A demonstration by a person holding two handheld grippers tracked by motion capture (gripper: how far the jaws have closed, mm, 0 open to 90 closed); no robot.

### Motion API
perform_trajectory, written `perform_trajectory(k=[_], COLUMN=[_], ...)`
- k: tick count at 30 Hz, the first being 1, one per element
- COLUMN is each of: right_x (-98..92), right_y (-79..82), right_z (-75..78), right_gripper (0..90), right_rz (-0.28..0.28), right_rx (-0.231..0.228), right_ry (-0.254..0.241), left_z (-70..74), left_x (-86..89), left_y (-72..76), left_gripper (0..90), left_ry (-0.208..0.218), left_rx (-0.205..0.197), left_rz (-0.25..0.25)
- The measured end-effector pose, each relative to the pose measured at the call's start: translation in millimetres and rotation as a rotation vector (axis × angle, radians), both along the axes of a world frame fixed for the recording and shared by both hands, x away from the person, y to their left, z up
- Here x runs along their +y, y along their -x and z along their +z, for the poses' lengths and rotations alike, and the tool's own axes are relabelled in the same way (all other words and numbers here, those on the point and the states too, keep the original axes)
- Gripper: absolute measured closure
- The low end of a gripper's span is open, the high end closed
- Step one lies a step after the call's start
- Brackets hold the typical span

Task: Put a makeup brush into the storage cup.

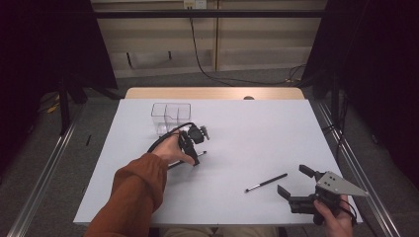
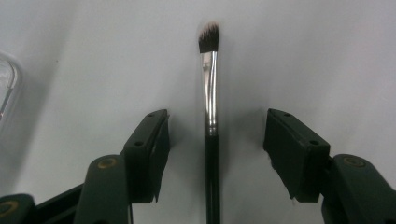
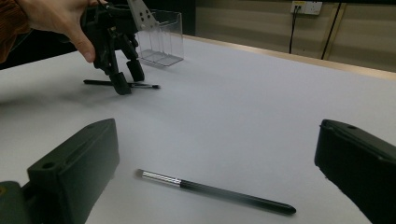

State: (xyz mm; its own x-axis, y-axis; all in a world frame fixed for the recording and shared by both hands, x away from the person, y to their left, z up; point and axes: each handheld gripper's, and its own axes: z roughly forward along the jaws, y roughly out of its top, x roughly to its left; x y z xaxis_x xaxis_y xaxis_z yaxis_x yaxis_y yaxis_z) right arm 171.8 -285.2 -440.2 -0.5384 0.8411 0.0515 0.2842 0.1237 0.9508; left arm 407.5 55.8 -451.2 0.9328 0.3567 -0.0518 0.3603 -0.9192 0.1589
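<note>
My left hand-held gripper (image 1: 193, 148) sits left of the counter's centre, at about 10 o'clock from the middle of the white counter (image 1: 257, 128), tipped down so its jaws straddle a brush (image 2: 210, 126) lying flat on the surface. In the left gripper view the jaws are spread wide, one on each side of the brush's black handle, with clear gaps on both sides, so they hold nothing; the silver ferrule and dark, pale-tipped bristles point to 12 o'clock in that view. My left hand (image 1: 170, 148), in an orange sleeve (image 1: 136, 190), wraps the gripper body. Just beyond it, at 11 o'clock from the gripper, stands a clear box (image 1: 170, 117) with inner dividers, near the gripper but apart from it. Moving right, a second brush (image 1: 266, 182) lies on the counter at about 5 o'clock from the centre, its handle running up toward 2 o'clock and its pale tip at the lower left. Right of that, near the counter's front right corner, my right hand-held gripper (image 1: 295, 181) is held low in my right hand (image 1: 336, 219), jaws wide apart and empty, facing the second brush, which lies between and just ahead of them in the right gripper view.
</note>
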Motion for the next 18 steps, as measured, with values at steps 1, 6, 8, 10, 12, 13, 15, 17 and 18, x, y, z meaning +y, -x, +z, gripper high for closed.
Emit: perform_trajectory(k=[1, 6, 8, 10, 12, 13, 15, 17, 18], right_x=[0.4, -0.1, 0.6, 1.1, 1.0, 0.9, 0.9, 1.1, 1.2], right_y=[0.4, 0.6, 0.8, 1.3, 1.1, 1.2, 1.3, 1.0, 1.0], right_z=[0.1, 0.1, -0.1, -0.1, -0.2, -0.1, -0.1, -0.5, -0.5], right_gripper=[0.0, 0.0, 0.0, 0.0, 0.0, 0.0, 0.0, 0.0, 0.0], right_rz=[-0.001, -0.003, -0.003, -0.005, -0.005, -0.008, -0.011, -0.015, -0.014], right_rx=[0.0, -0.001, 0.001, 0.0, 0.001, 0.003, 0.005, 0.008, 0.008], right_ry=[-0.004, -0.004, 0.001, 0.005, 0.004, 0.003, 0.002, 0.001, 0.0], left_z=[0.5, 0.7, 1.7, 2.6, 3.0, 3.0, 3.0, 3.2, 3.2], left_x=[-1.0, -2.9, -1.4, 0.8, 1.7, 1.6, 1.0, 1.0, 1.1], left_y=[-0.4, -1.3, -1.9, -2.5, -2.8, -2.7, -1.3, -0.3, 0.2], left_gripper=[40.7, 42.6, 45.2, 56.1, 63.8, 65.2, 67.6, 72.0, 73.6], left_ry=[-0.008, -0.023, -0.022, -0.019, -0.021, -0.021, -0.022, -0.02, -0.021], left_rx=[0.003, 0.007, 0.01, 0.012, 0.015, 0.014, 0.011, 0.015, 0.014], left_rz=[0.004, 0.012, 0.003, 0.007, 0.01, 0.009, 0.011, 0.011, 0.017])
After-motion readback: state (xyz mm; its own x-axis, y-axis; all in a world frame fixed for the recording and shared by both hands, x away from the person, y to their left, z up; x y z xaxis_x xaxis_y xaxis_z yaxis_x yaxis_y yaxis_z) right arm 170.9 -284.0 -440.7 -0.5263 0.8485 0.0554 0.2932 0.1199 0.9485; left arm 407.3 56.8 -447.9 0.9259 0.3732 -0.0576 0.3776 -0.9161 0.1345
